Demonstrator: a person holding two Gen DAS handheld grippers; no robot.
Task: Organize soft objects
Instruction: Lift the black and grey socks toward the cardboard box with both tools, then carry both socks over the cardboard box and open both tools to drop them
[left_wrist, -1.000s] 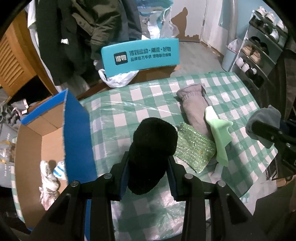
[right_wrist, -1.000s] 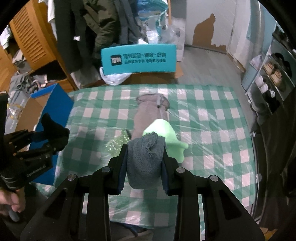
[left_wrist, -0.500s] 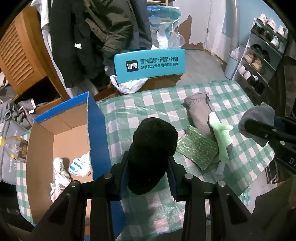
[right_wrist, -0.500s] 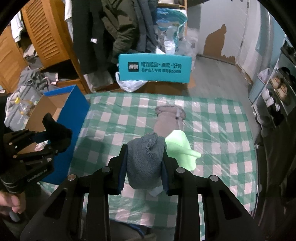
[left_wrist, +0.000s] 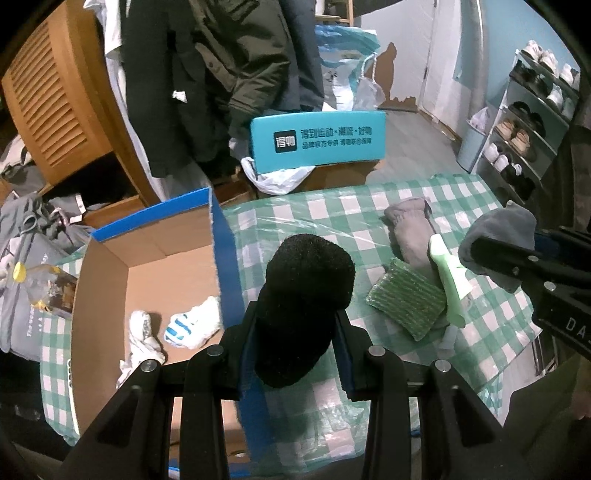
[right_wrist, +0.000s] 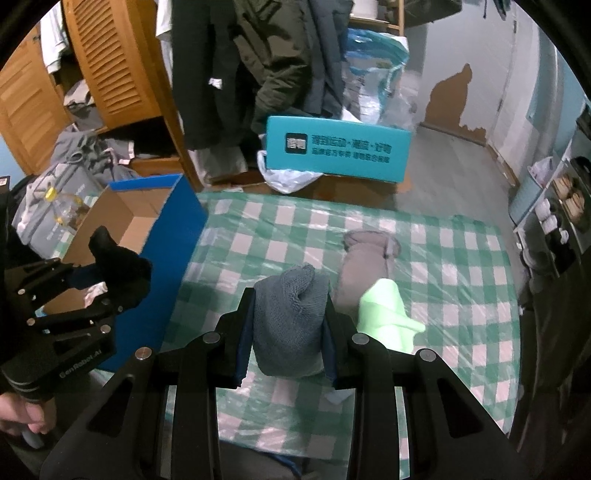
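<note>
- Your left gripper (left_wrist: 295, 343) was clamped on a black fuzzy sock (left_wrist: 306, 295) — held above the blue wall of the open cardboard box (left_wrist: 147, 258).
- Your right gripper (right_wrist: 290, 339) was clamped on a grey knit sock (right_wrist: 291, 317) — held above the checked tablecloth (right_wrist: 443, 258).
- A taupe sock (right_wrist: 365, 266) and a light green item (right_wrist: 384, 314) lay on the cloth.

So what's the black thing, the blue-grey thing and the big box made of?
Black sock: probably fuzzy fleece or plush, matte with no visible weave. Blue-grey sock: looks like knitted terry, loops visible. Box: corrugated cardboard, plain brown inside, blue outside.
</note>
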